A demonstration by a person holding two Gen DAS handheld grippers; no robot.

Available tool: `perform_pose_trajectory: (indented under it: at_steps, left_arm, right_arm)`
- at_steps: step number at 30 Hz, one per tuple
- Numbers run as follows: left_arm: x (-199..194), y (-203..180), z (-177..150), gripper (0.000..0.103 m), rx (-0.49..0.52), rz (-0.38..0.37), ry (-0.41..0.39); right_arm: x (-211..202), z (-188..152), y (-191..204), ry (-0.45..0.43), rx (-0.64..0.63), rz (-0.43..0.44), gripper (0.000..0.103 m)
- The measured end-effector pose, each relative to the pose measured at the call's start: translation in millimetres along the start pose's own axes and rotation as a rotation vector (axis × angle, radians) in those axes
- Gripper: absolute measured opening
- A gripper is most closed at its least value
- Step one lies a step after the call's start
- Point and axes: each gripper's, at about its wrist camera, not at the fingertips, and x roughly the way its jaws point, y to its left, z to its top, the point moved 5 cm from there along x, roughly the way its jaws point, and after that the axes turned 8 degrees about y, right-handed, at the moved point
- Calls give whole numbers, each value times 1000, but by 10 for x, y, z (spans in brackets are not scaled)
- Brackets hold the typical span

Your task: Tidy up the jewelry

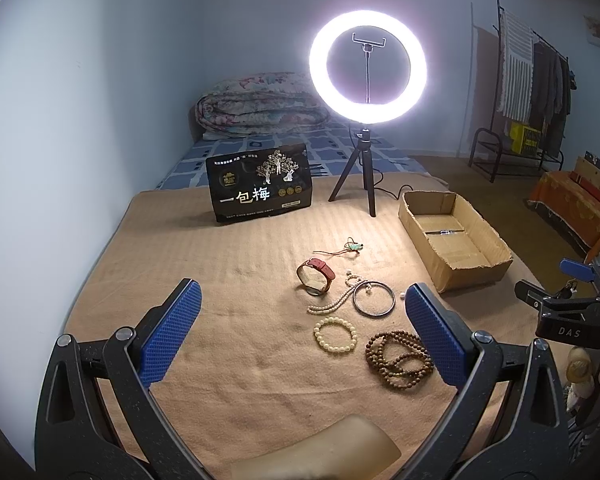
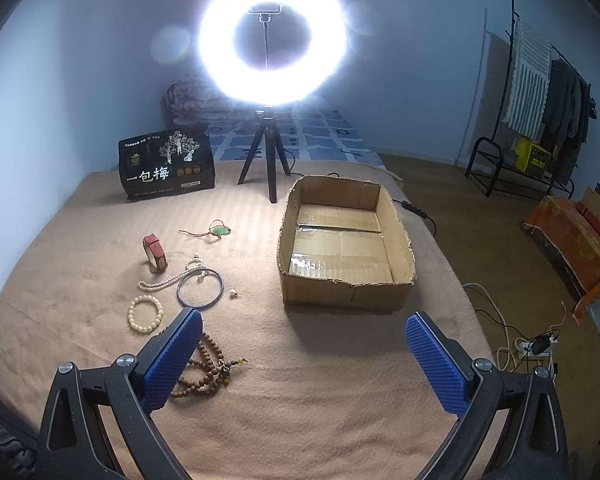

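Tan blanket [image 2: 320, 400] lies bare between the jewelry and cardboard box [image 2: 346, 284]; both grippers gape empty.

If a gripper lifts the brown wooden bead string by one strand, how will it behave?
The brown wooden bead string lies in several loose coils, so it is probably floppy and would uncoil and dangle. Its round beads may slip between the pads. Lying separate from the cream bracelet, it should not drag it.

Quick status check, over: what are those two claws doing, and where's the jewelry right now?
Left gripper and right gripper: jaws wide open, empty. Jewelry loose on blanket: wooden beads, metal bangle, red watch. Cardboard box empty. Nothing blocking.
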Motion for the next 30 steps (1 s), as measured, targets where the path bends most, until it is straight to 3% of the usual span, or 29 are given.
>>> perform_pose_trajectory:
  at_steps: [30]
  left_arm:
    - [-1, -8, -9, 103, 2, 2, -3]
  right_arm:
    - [-2, -29, 62, -6, -28, 0, 103]
